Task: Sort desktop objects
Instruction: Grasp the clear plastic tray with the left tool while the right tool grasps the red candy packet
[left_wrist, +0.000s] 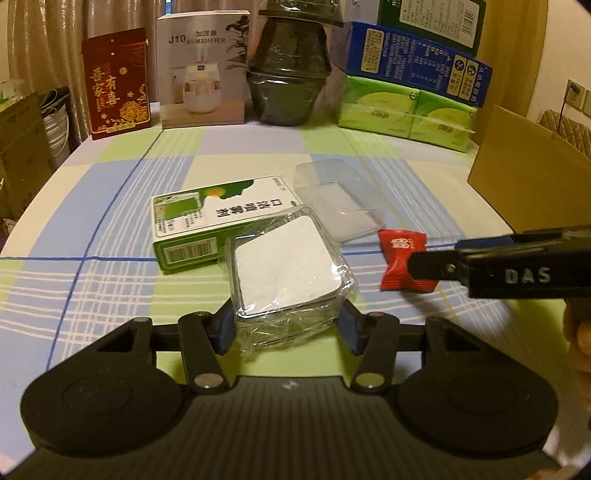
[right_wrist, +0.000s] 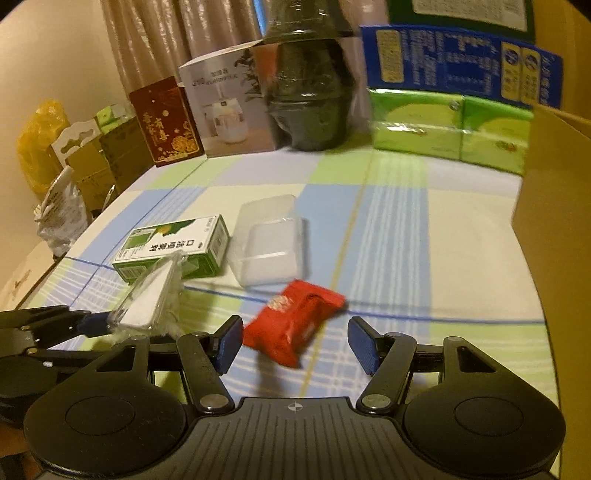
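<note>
Gripping a wrapped pack (left_wrist: 291, 273), the left gripper (left_wrist: 286, 325) is engaged; the open right gripper (right_wrist: 295, 345) must be closed around the candy (right_wrist: 293, 325) next.

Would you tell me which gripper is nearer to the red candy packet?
Right. The right gripper has its open fingers on either side of the red candy packet; the left gripper, beside it, holds the plastic-wrapped white pack.
</note>
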